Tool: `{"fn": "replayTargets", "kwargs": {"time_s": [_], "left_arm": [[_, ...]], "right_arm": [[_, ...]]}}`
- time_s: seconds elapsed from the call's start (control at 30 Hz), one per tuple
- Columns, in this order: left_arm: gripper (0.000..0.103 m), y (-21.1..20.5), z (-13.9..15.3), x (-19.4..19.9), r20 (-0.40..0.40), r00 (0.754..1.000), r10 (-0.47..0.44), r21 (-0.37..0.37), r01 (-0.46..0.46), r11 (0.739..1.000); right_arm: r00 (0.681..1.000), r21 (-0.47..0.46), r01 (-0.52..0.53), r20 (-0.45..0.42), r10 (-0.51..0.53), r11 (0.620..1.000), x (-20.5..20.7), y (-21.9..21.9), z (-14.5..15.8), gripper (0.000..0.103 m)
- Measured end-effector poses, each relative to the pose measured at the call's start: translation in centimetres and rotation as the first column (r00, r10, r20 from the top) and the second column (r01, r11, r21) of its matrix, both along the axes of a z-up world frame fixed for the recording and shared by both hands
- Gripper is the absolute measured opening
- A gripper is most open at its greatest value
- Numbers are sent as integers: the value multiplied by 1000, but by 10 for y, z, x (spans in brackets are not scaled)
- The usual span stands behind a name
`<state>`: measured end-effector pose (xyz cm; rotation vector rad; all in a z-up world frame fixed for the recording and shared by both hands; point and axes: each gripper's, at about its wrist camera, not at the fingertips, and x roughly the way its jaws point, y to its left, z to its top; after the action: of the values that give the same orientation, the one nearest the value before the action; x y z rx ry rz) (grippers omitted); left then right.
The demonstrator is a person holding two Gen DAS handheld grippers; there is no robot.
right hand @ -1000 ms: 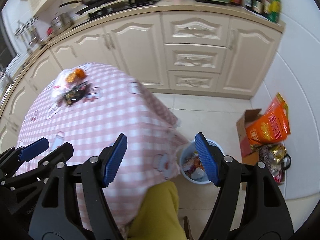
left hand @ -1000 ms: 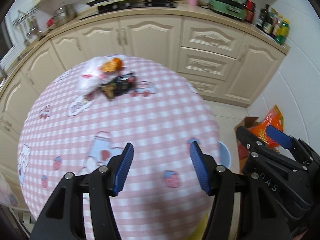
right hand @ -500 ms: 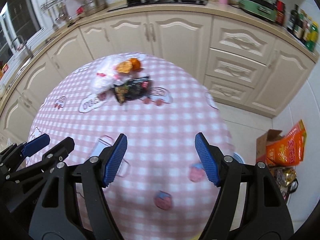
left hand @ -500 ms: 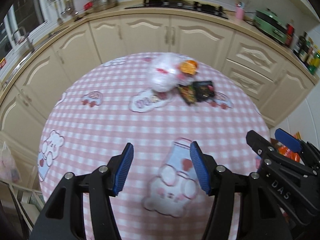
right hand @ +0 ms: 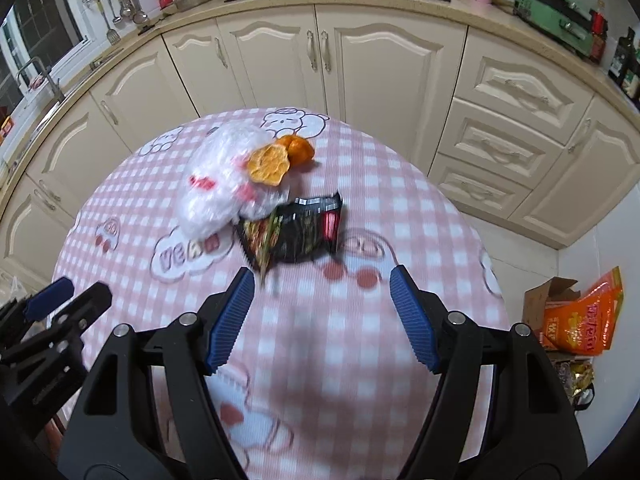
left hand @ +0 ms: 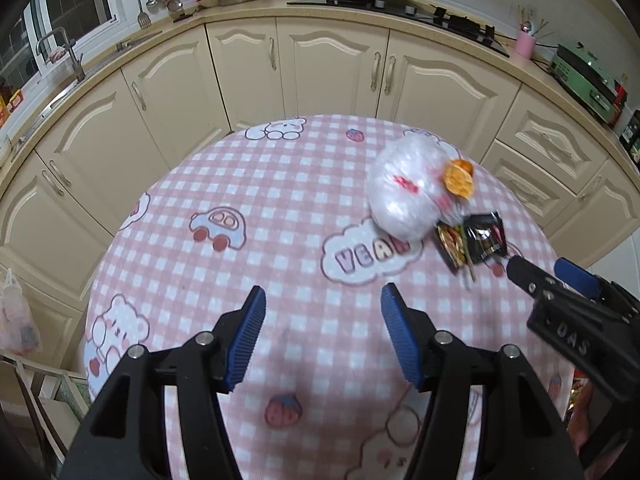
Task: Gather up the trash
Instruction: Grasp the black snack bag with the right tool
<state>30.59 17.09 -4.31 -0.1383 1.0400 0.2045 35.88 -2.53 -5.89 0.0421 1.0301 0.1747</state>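
Observation:
A pile of trash lies on the pink checked tablecloth (right hand: 360, 320): a crumpled clear plastic bag (right hand: 220, 184), orange peel (right hand: 276, 160) and a black snack wrapper (right hand: 304, 228). My right gripper (right hand: 322, 316) is open and empty, just in front of the wrapper. In the left wrist view the bag (left hand: 404, 188), peel (left hand: 459, 178) and wrapper (left hand: 476, 240) lie to the far right of my left gripper (left hand: 322, 336), which is open and empty above the cloth (left hand: 280, 220).
Cream kitchen cabinets (right hand: 360, 60) curve behind the table, with a stove and pots on the counter. A cardboard box (right hand: 548, 300) and an orange bag (right hand: 588, 320) sit on the floor at right. A plastic bag (left hand: 16, 320) hangs at the left.
Both grippers have swung left from the table's right edge and the blue bin toward the table's middle. The trash pile now sits closer to the right gripper. Both stay open.

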Motion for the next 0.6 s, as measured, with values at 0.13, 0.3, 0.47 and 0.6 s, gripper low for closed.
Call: {"fn": "replayTargets", "kwargs": {"time_s": [0.13, 0.3, 0.47, 0.6], "left_arm": [[61, 11, -6, 19, -14, 1000, 12, -13, -12, 1000], [61, 20, -19, 38, -46, 999, 17, -33, -18, 999], [61, 22, -33, 47, -79, 997, 9, -63, -14, 998], [61, 16, -35, 49, -88, 996, -9, -76, 2, 997]], "right_arm": [[999, -14, 20, -36, -20, 1000, 27, -1, -16, 71], [995, -3, 29, -95, -29, 1000, 53, -2, -40, 69], [999, -9, -29, -45, 29, 1000, 53, 10, -39, 26], [998, 53, -39, -46, 42, 998, 48, 1, -35, 15]]}}
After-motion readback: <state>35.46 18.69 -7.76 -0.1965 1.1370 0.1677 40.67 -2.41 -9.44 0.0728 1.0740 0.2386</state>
